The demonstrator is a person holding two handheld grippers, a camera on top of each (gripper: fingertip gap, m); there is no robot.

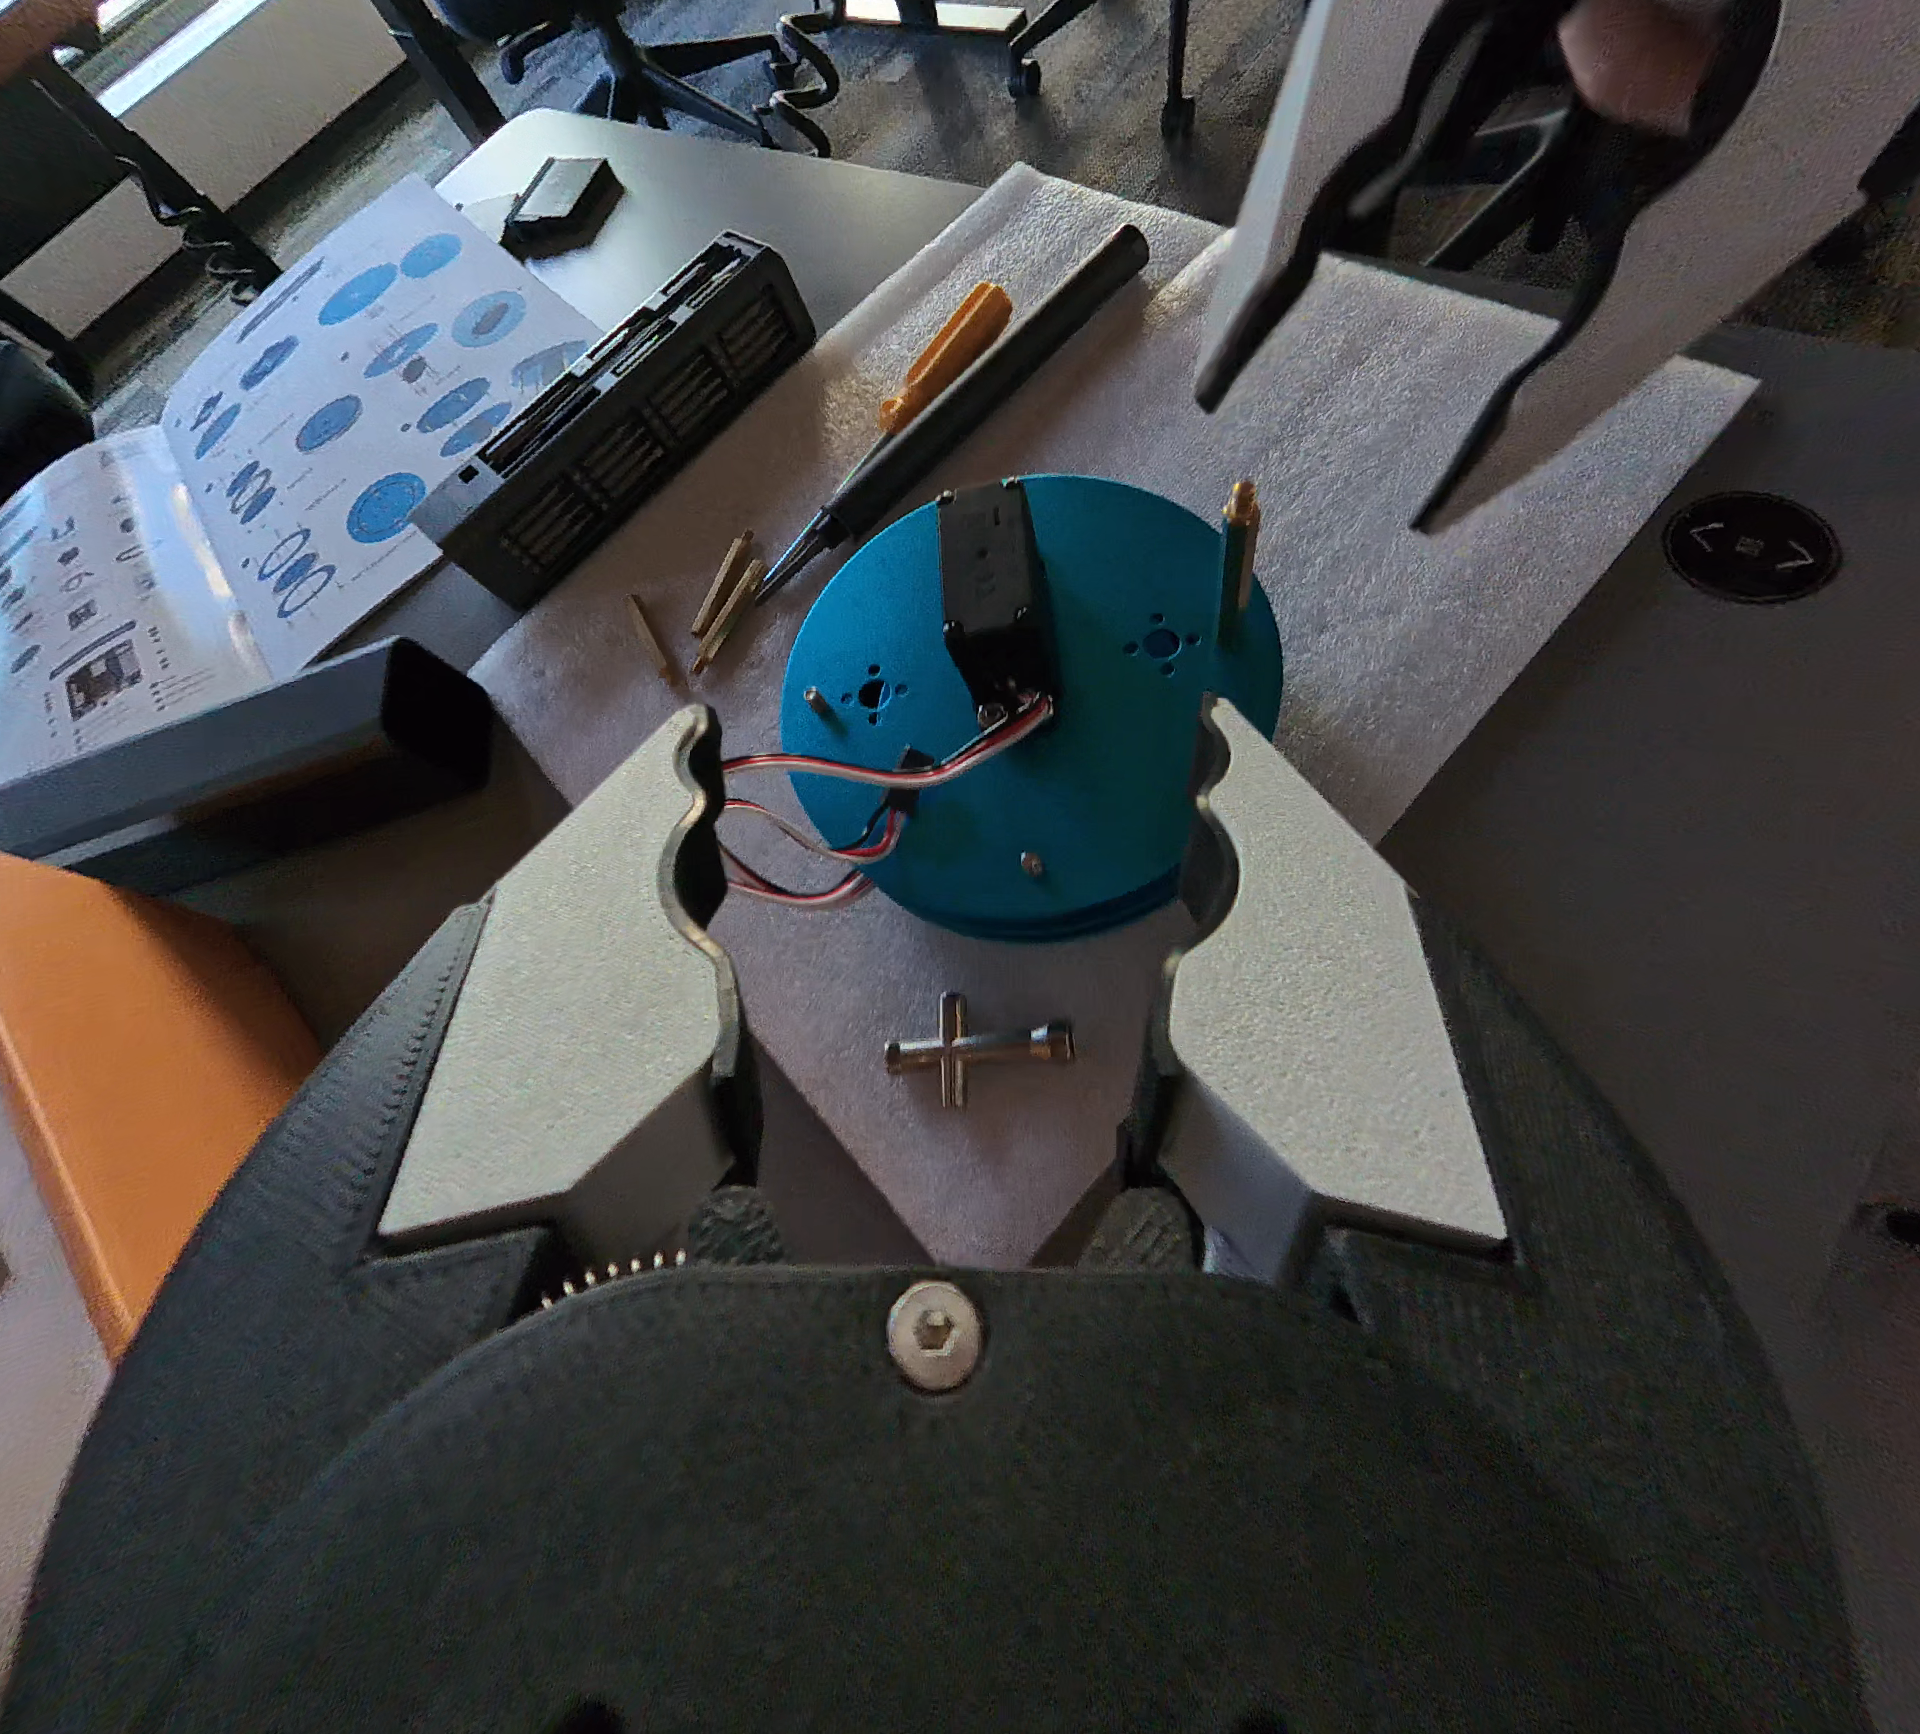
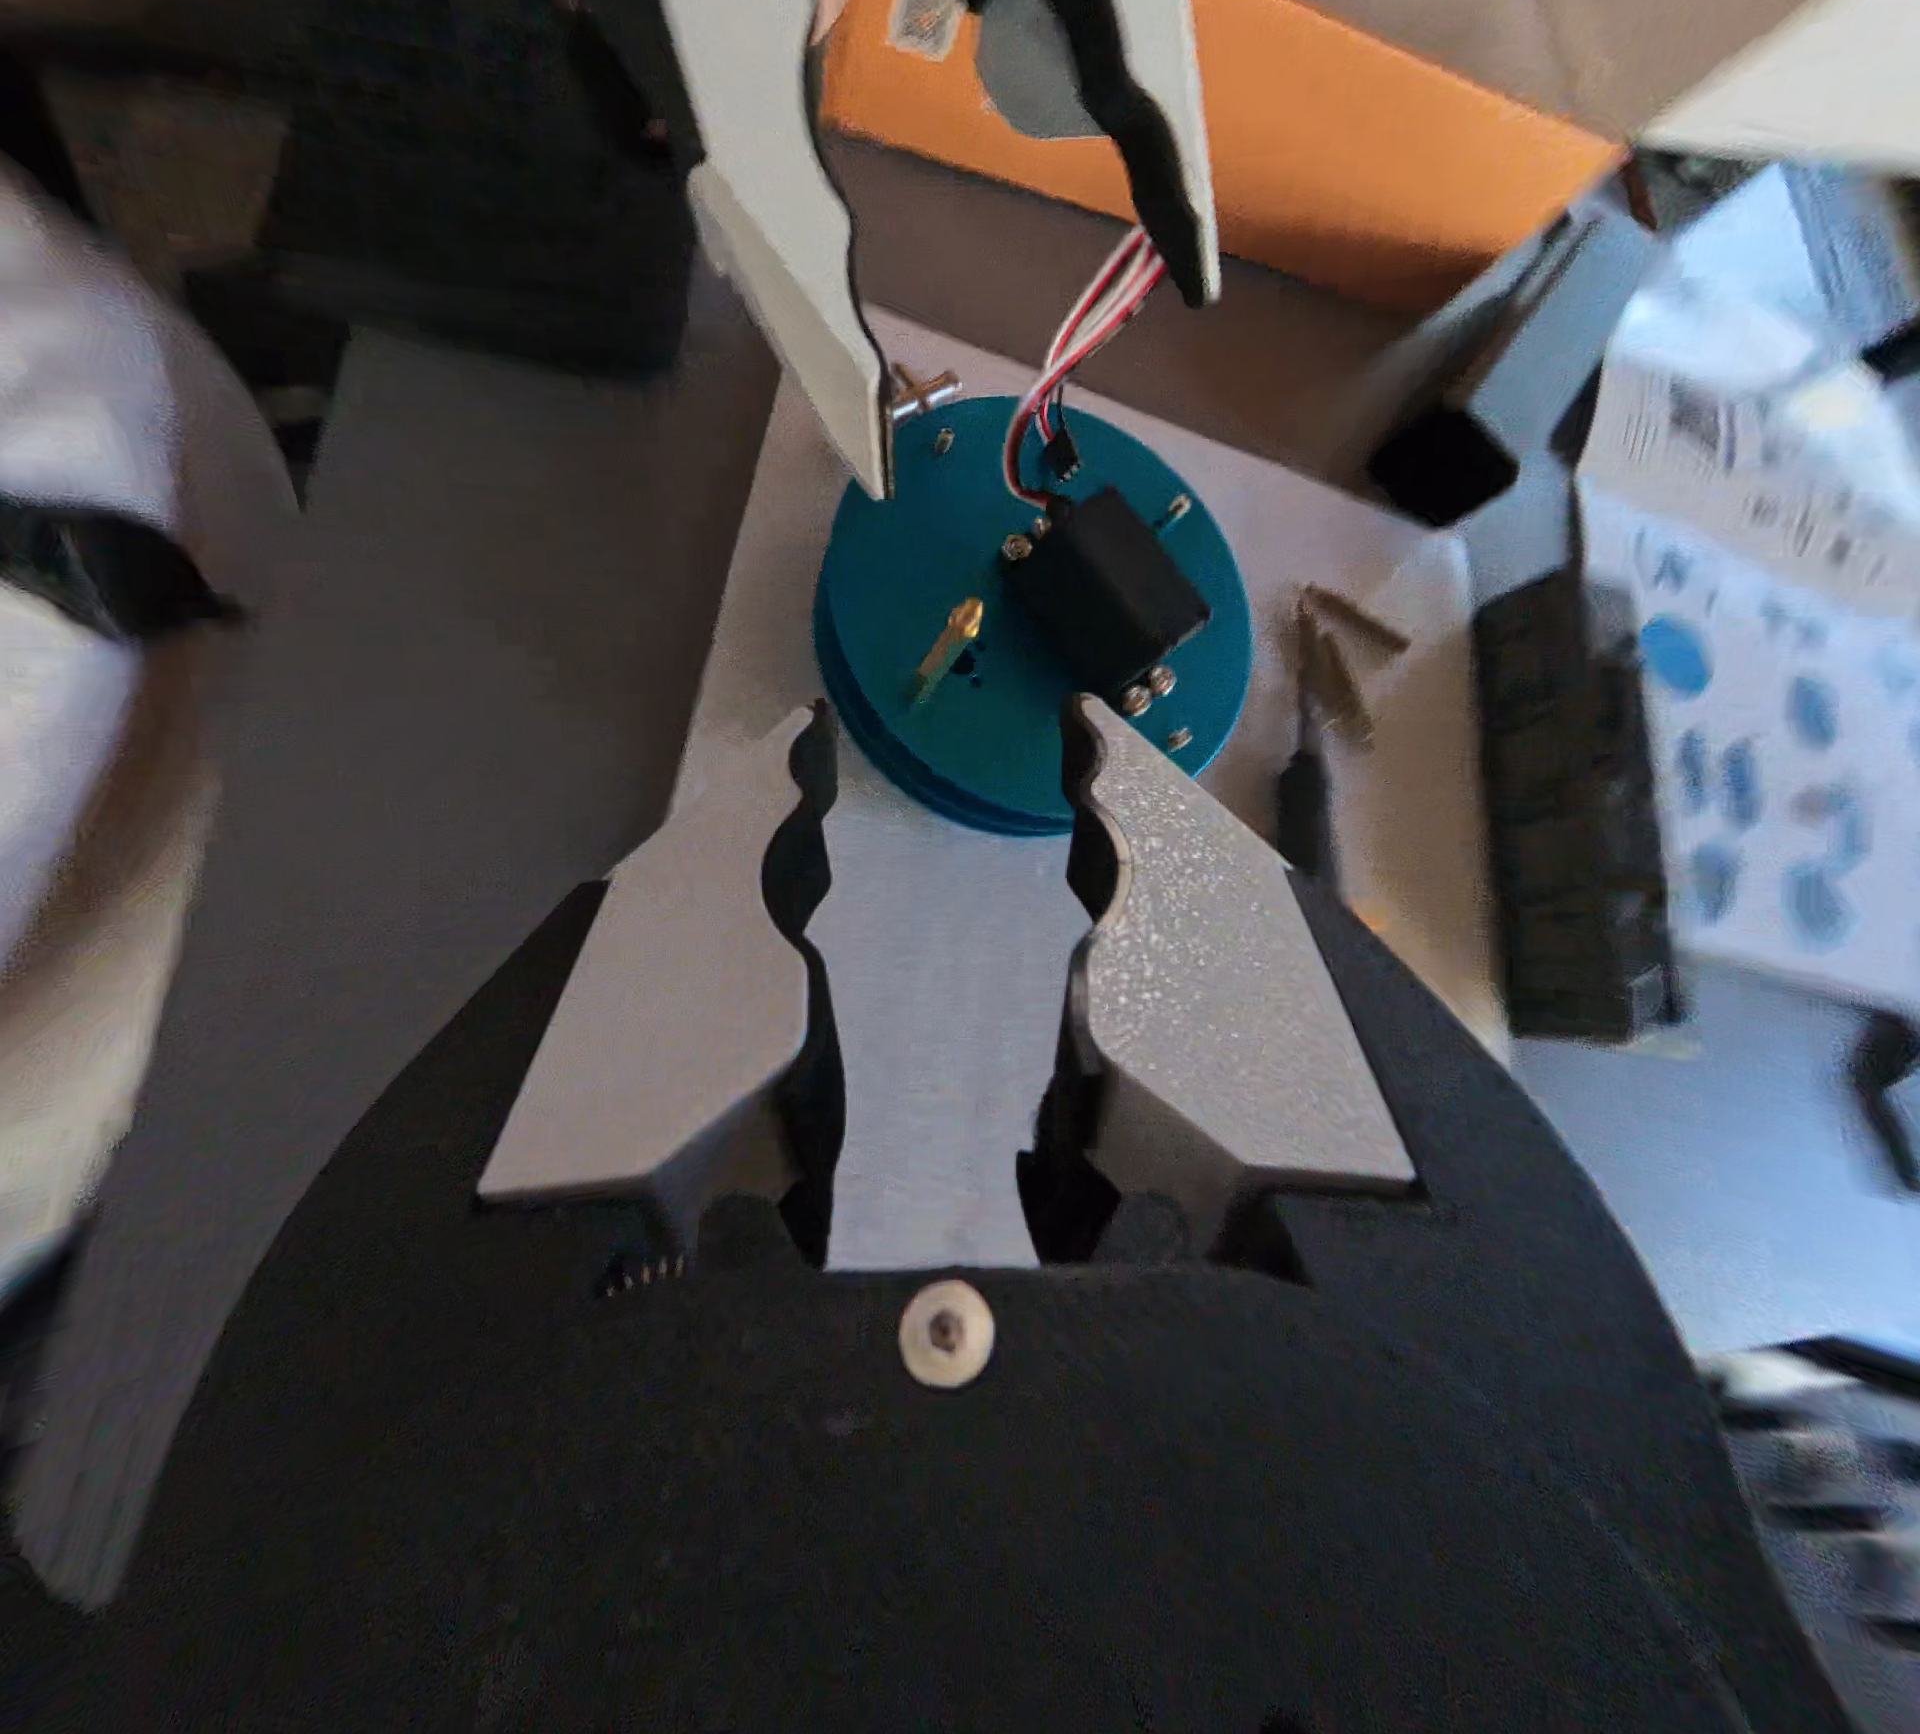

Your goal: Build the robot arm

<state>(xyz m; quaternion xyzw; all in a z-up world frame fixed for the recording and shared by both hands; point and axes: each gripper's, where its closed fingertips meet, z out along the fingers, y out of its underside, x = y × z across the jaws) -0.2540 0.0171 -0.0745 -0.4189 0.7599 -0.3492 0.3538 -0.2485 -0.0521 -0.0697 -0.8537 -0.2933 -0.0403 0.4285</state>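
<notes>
A blue round disc (image 1: 1081, 801) lies on white foam (image 1: 1403, 562). A black servo (image 1: 992, 604) with a red-white-black cable (image 1: 810, 770) is mounted on it, and a brass standoff (image 1: 1238, 562) stands upright near its rim. My left gripper (image 1: 956, 718) is open and empty, its fingers on either side of the disc's near edge. A small metal cross wrench (image 1: 966, 1048) lies between them. My right gripper (image 2: 951, 713) is open and empty above the disc (image 2: 935, 604) near the standoff (image 2: 948, 645); it also shows in the left wrist view (image 1: 1320, 458).
Loose brass standoffs (image 1: 727, 604), a black screwdriver (image 1: 966, 406) and an orange tool (image 1: 945, 354) lie left of the disc. A black bit case (image 1: 623, 417), an open manual (image 1: 270, 437), a grey box (image 1: 239, 749) and an orange box (image 1: 114, 1040) are further left. Office chairs stand beyond.
</notes>
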